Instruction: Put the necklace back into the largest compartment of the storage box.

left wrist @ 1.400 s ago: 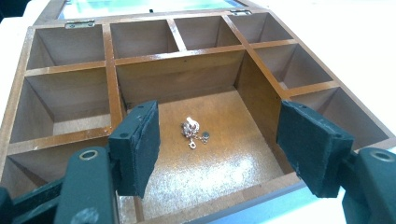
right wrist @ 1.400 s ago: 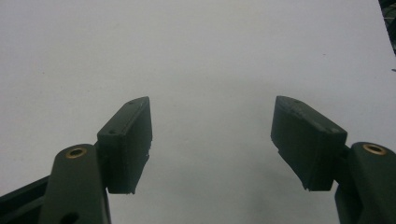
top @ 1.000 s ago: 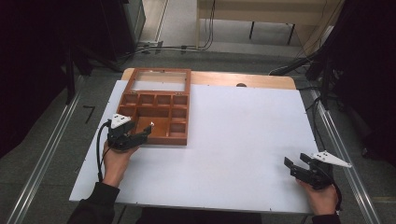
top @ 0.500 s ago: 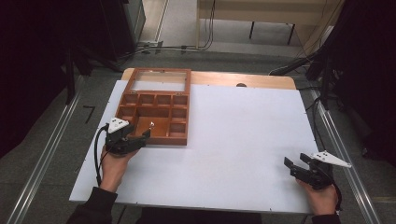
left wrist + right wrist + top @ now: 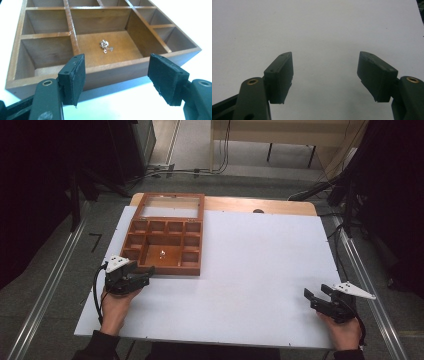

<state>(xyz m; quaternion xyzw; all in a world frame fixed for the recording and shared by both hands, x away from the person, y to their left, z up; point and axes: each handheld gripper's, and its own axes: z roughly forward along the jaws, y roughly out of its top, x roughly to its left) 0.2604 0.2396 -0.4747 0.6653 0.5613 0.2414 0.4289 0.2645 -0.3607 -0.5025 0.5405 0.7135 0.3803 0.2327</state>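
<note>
High view: wooden tray (image 5: 150, 265) sits on the worktop (image 5: 250, 270) far-left, left hand-held gripper (image 5: 145, 272) just beside its near edge, right hand-held gripper (image 5: 316, 296) well apart; gripper views: both released, empty, a small metal piece (image 5: 105, 46) in the tray's large compartment.

Bare white table (image 5: 260, 270) right of wooden tray (image 5: 165, 266); tray wall blocks left fingers (image 5: 75, 75).

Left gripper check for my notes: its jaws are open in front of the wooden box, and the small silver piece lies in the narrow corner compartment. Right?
Not quite. The left gripper is open before the wooden box, but the left gripper view shows the small silver piece in the large middle compartment.
</note>
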